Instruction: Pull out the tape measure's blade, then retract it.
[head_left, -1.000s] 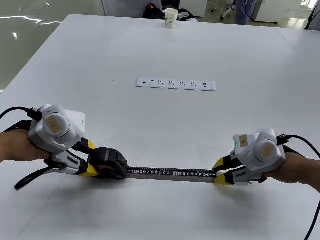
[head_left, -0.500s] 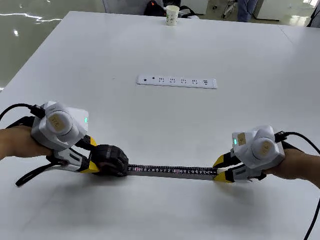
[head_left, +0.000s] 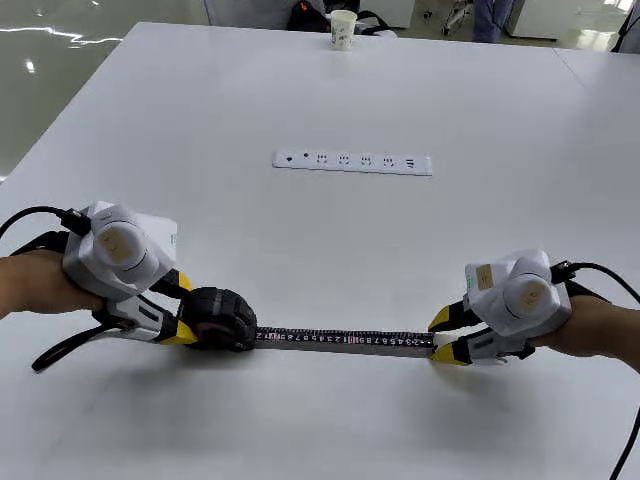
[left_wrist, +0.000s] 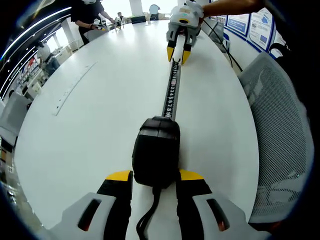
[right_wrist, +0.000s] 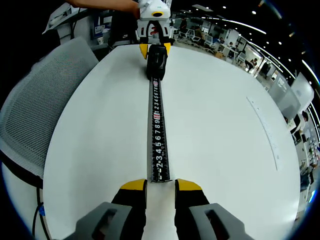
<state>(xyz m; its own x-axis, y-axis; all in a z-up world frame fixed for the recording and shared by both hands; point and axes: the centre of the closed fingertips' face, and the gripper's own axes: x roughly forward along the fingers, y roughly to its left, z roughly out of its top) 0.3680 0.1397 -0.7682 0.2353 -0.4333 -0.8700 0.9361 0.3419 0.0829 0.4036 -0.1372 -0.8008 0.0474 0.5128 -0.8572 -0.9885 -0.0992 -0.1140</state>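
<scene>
Left tongs (left_wrist: 156, 175) clamp the case (left_wrist: 156, 150) at lower left; right tongs (right_wrist: 161, 184) stand parted at the blade (right_wrist: 158, 130) tip, both level, unmoved.

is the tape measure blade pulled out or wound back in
Pulled out. The numbered blade lies flat on the table, running from the black case in the left gripper to the right gripper.

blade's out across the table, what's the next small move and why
Probably ease the right gripper toward the left gripper so the blade feeds back in: it lies drawn out along the table, its end at the right jaw tips, and the left jaws clamp the tape measure case.
</scene>
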